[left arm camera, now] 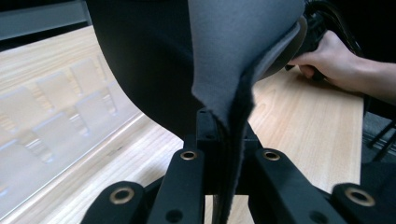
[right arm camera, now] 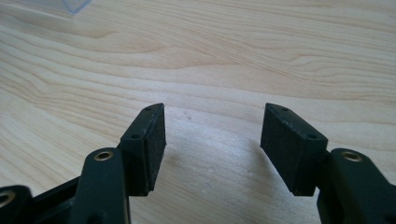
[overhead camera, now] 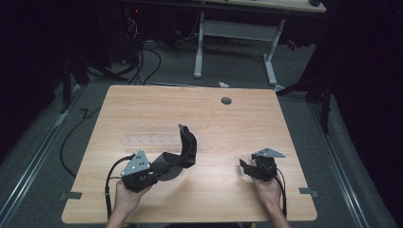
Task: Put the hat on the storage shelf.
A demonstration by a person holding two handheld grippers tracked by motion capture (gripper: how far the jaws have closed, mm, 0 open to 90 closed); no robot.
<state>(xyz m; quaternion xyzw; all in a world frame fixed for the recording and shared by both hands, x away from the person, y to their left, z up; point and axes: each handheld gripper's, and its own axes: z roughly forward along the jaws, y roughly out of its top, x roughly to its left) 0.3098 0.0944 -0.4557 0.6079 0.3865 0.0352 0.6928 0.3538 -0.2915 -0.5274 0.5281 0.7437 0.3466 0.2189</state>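
Over the bench (overhead camera: 142, 102) I keep the left claw (overhead camera: 159, 167) clamped on the dark strap's (overhead camera: 186, 148) end, lifting it clear beside the clear tray (overhead camera: 142, 135), while my right claw (overhead camera: 248, 167) hangs apart, empty.

From above the near edge we look forward and down on the whole wooden table (overhead camera: 228, 128) and the floor beyond. In the left gripper view we sit low, facing along the tabletop (left arm camera: 303, 121), close to it. In the right gripper view we tilt down, very near the same wood (right arm camera: 210, 51).
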